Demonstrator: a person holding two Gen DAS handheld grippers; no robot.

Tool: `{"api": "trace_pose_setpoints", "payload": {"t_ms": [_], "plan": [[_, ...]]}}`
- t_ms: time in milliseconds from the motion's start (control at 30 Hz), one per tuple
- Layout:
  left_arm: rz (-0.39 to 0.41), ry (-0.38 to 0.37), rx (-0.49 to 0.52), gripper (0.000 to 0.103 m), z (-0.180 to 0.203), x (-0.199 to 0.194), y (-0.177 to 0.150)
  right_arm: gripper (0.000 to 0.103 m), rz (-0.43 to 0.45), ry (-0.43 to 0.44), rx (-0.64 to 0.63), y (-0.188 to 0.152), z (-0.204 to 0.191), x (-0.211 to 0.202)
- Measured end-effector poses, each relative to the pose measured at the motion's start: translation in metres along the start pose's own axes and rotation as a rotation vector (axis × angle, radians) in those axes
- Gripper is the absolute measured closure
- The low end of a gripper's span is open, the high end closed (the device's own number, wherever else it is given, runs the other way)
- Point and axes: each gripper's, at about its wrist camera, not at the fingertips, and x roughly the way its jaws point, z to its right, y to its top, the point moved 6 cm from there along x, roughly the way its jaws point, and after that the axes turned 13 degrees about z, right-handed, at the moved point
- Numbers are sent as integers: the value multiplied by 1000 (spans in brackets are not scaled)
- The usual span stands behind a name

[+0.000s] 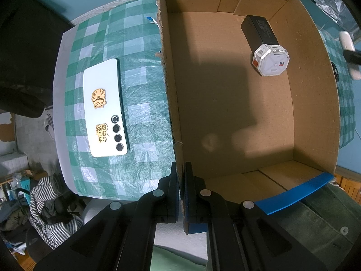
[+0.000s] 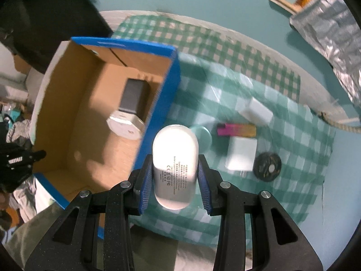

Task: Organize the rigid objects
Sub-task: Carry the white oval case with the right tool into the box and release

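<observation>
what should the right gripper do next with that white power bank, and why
Probably carry the white power bank sideways over the cardboard box and lower it. The right gripper holds it above the tablecloth beside the box wall, and the left gripper is clamped on the box edge.

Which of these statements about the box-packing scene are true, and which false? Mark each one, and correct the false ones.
1. The left tongs are shut on the cardboard box's wall. True.
2. The right tongs are empty. False: they grip a white power bank.
3. The box already holds a black rectangular block and a white octagonal box. True.
4. The white phone lies inside the box. False: it lies on the green checked tablecloth, beside the box.
5. The power bank is over the tablecloth, outside the box. True.
</observation>
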Motion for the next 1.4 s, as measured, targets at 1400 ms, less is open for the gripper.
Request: {"api": "trace_pose_setpoints", "payload": {"t_ms": [1400], "plan": [[0,-1,-2,99,-1,0,2,62,-82,53,-201,11,-64,57]]}}
